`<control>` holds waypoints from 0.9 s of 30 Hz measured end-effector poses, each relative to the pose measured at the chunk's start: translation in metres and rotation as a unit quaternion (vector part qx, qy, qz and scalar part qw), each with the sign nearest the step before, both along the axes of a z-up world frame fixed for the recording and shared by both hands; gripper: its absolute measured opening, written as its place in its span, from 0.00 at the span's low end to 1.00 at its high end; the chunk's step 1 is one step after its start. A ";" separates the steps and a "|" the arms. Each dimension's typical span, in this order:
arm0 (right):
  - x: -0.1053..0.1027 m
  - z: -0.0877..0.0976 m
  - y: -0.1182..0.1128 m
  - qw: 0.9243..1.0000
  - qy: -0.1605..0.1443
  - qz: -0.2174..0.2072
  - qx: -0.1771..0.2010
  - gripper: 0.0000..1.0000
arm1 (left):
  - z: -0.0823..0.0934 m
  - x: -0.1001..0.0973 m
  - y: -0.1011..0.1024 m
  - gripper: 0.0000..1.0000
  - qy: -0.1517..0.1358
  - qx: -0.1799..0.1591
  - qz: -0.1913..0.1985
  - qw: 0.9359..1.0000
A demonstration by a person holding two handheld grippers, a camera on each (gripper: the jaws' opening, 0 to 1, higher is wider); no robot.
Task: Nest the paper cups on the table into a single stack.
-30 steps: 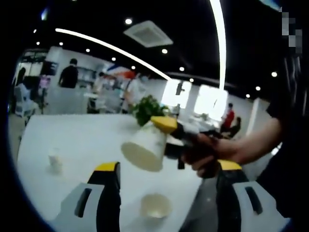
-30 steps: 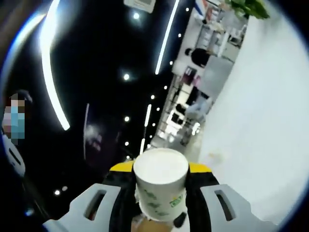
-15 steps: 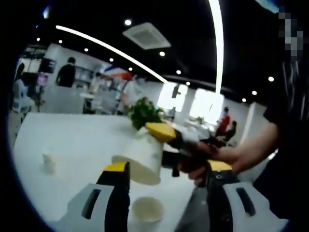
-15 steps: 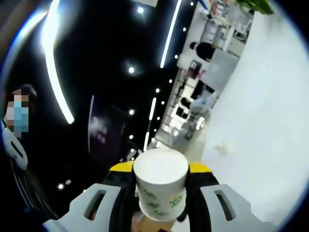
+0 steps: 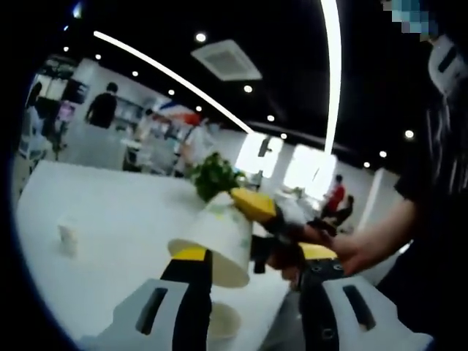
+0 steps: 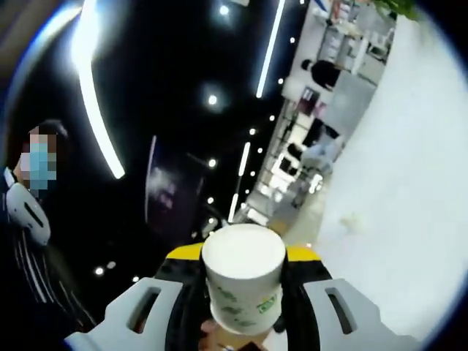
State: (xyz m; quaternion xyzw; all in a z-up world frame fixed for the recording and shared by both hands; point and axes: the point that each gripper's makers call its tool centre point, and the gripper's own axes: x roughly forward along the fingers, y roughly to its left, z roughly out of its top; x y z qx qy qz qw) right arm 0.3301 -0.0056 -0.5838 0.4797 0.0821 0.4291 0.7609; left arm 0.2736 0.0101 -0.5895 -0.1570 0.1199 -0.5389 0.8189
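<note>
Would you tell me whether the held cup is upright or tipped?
Tipped: the cup lies sideways in the right gripper, its base toward the left gripper's camera.

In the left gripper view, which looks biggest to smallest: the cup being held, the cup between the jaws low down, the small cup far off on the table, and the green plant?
1. Held cup.
2. and 3. Green plant and cup on the table between the jaws: too close to rank, and that cup is partly hidden.
4. Far cup.
The cups may be the same size; nearness to the camera skews this.

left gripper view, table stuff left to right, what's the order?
Small paper cup standing far left on the white table → held paper cup, tilted, shut in the right claw → person's hand gripping that claw. Plant behind overlaps, skipped.
</note>
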 end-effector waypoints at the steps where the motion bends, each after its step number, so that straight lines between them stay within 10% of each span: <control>1: -0.002 0.003 0.001 1.000 -0.012 0.002 0.000 0.37 | 0.001 -0.001 0.000 0.38 0.002 -0.004 -0.002 1.000; 7: -0.014 0.015 0.004 0.996 -0.078 0.028 -0.024 0.37 | 0.000 -0.007 0.002 0.22 0.012 -0.009 -0.014 1.000; 27: -0.041 0.025 0.004 0.989 -0.123 0.082 -0.005 0.37 | 0.009 -0.029 -0.010 0.01 0.037 -0.043 -0.070 0.996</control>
